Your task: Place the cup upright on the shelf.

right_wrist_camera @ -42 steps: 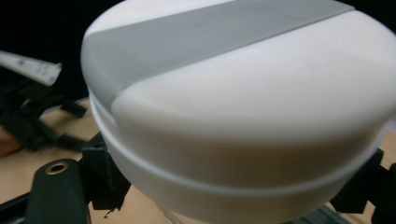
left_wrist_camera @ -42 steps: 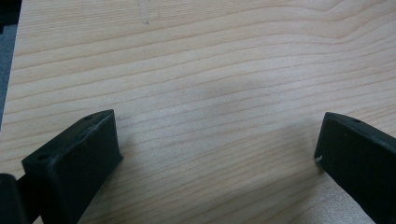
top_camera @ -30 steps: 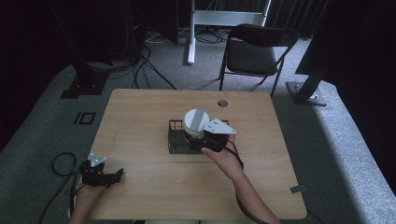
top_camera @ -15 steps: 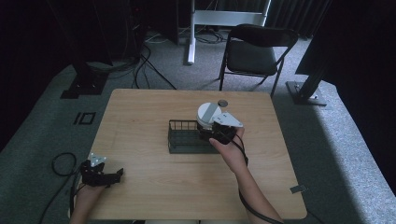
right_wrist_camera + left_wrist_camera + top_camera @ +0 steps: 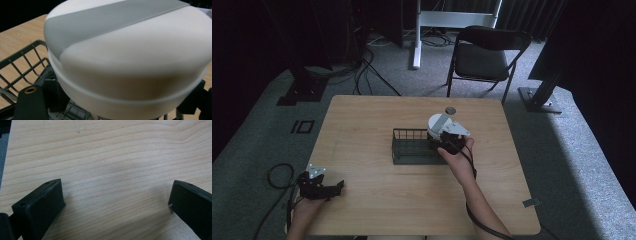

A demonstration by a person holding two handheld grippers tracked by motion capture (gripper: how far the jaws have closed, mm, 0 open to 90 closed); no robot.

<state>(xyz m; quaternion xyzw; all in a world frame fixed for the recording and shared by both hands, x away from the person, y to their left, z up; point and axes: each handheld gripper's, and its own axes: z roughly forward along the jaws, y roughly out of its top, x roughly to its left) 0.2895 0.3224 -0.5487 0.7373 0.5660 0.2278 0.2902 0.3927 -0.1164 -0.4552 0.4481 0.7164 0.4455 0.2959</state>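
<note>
While the right tongs [image 5: 443,136] clamp the white tub [image 5: 438,125] above the basket's [image 5: 408,147] right end, keep it level; left tongs [image 5: 330,189] rest open near the worktop [image 5: 362,115] corner.

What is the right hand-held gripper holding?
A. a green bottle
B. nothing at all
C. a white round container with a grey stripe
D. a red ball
C: the right hand-held gripper has its black jaws on either side of a white round container with a grey stripe across its top, held at the right end of the black wire basket.
</note>
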